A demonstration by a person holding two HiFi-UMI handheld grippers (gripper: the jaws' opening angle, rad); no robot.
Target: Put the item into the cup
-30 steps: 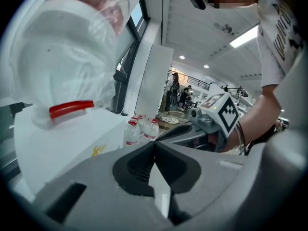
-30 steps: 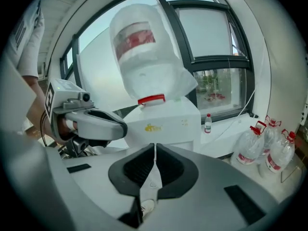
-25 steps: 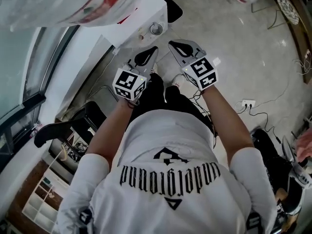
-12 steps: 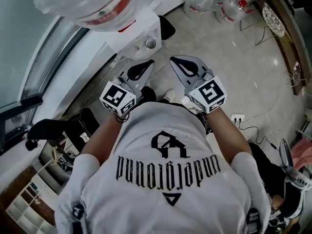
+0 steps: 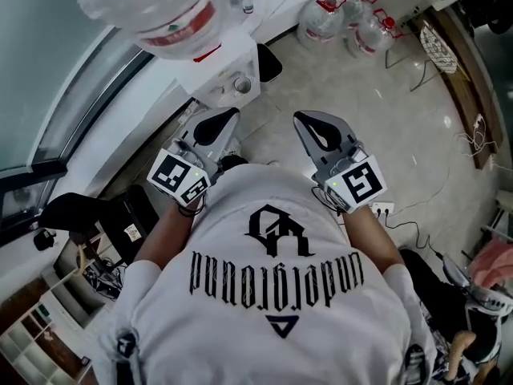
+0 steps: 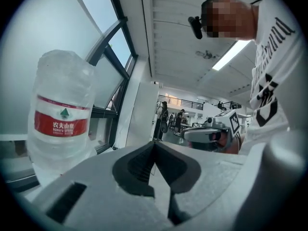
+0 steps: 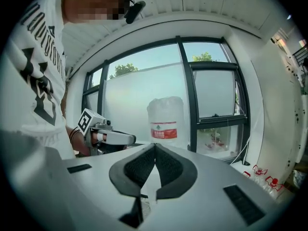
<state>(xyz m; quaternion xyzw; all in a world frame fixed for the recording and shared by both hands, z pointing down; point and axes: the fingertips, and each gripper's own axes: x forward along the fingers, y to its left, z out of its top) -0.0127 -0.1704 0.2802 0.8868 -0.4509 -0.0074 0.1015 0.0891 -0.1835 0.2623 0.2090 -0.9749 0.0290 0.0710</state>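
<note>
A small cup (image 5: 241,84) stands on the ledge of a white water dispenser (image 5: 215,64), under its big clear bottle (image 5: 156,6). No loose item shows in any view. My left gripper (image 5: 227,114) is held in the air just below the dispenser, its jaws together on nothing. My right gripper (image 5: 304,119) hovers over the floor to the right, jaws also together and empty. In the left gripper view the shut jaws (image 6: 154,143) point past the bottle (image 6: 60,109). The right gripper view has its shut jaws (image 7: 155,146) facing the bottle (image 7: 165,121) and the left gripper (image 7: 118,137).
Several water jugs (image 5: 353,18) stand on the tiled floor at the back. A power strip (image 5: 382,209) and cables lie at the right. A black chair (image 5: 76,211) and a shelf (image 5: 40,327) are at the left, below a window (image 7: 211,90).
The grippers have drawn apart and come closer to my body. The head view has shifted, so the dispenser, its bottle and the floor jugs show more fully.
</note>
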